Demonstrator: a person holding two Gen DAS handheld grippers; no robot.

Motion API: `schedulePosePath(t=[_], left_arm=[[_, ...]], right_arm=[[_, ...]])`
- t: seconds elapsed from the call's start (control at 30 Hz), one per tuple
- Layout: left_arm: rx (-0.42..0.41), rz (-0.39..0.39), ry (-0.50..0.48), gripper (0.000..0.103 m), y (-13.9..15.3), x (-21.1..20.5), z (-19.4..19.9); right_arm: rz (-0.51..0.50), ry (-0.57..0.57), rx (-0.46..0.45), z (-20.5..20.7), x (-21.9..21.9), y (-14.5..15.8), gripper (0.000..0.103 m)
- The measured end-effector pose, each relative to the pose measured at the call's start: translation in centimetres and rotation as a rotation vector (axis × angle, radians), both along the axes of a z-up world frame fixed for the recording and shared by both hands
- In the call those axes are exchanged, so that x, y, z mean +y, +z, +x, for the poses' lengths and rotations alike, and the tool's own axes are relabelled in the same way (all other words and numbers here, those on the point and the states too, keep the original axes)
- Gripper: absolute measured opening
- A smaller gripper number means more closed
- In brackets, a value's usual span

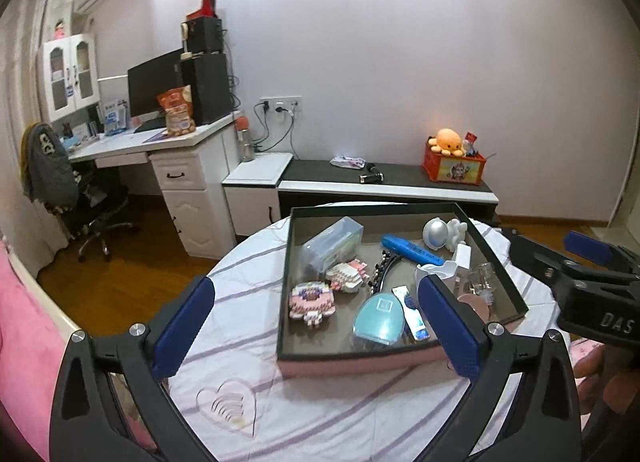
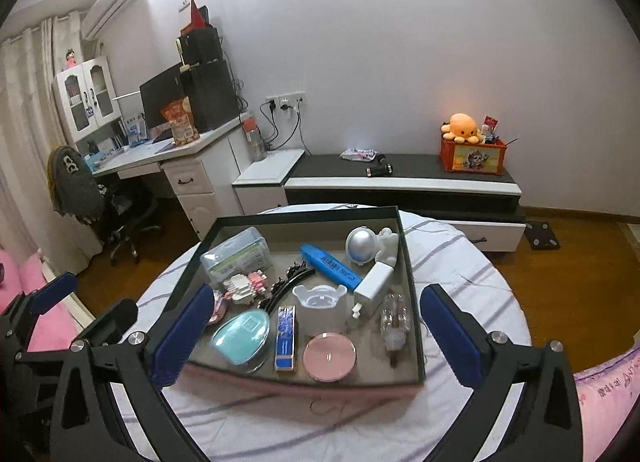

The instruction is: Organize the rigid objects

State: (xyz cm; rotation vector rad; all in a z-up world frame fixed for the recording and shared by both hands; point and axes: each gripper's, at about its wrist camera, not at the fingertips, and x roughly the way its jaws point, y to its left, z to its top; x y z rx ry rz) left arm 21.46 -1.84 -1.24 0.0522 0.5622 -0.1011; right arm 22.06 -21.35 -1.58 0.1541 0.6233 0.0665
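A shallow box with a dark rim (image 1: 360, 208) (image 2: 304, 216) and pink sides sits on a round table under a striped white cloth (image 1: 320, 402). Inside lie a teal oval case (image 1: 378, 320) (image 2: 240, 336), a pink round compact (image 2: 329, 356), a blue case (image 1: 412, 250) (image 2: 332, 264), a silver astronaut figure (image 1: 442, 234) (image 2: 366, 246), a white charger (image 2: 374, 286), a black hair clip (image 2: 286, 282), pink brick toys (image 1: 312, 300) and a clear plastic box (image 1: 332, 246) (image 2: 236, 254). My left gripper (image 1: 316, 288) is open above the box's near left side and holds nothing. My right gripper (image 2: 318, 290) is open above its near edge, also with nothing in it.
A low dark bench (image 1: 384, 178) stands against the far wall with an orange toy crate (image 2: 472, 156) and an octopus plush on it. A white desk (image 1: 168, 142) with a monitor and an office chair (image 1: 96, 214) are at the left. Pink bedding (image 1: 24, 322) lies at the near left.
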Motion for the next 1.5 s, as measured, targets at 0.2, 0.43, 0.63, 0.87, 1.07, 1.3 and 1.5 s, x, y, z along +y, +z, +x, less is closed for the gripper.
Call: schedulePosePath(t=[0.2, 0.43, 0.63, 0.87, 1.07, 1.3, 1.5], left_arm=[[-0.020, -0.004, 0.029, 0.103, 0.8, 1.2, -3.5], [-0.050, -0.020, 0.044, 0.103, 1.7, 1.9, -8.1], [-0.051, -0.050, 0.060, 0.103, 1.7, 2.7, -11.5], [-0.058, -0.050, 0.062, 0.103, 0.9, 2.9, -14.9], [-0.072, -0.044, 0.052, 0.103, 0.3, 3.0, -17.7], [-0.093, -0.029, 0.064, 0.103, 0.6, 3.0, -19.2], [-0.093, -0.023, 0.063, 0.103, 0.5, 2.8, -19.7]], right_arm=[[-0.004, 0.001, -0.049, -4.1, 0.7, 1.8, 0.103], [-0.013, 0.007, -0.083, -9.0, 1.6, 2.8, 0.103], [-0.019, -0.002, -0.095, -13.2, 1.9, 2.7, 0.103], [-0.025, -0.018, -0.103, -17.2, 2.2, 1.9, 0.103], [-0.037, -0.026, -0.125, -20.2, 2.5, 1.5, 0.103], [-0.032, -0.035, -0.150, -22.0, 2.5, 1.6, 0.103], [-0.026, -0.035, -0.151, -22.4, 2.6, 1.5, 0.103]])
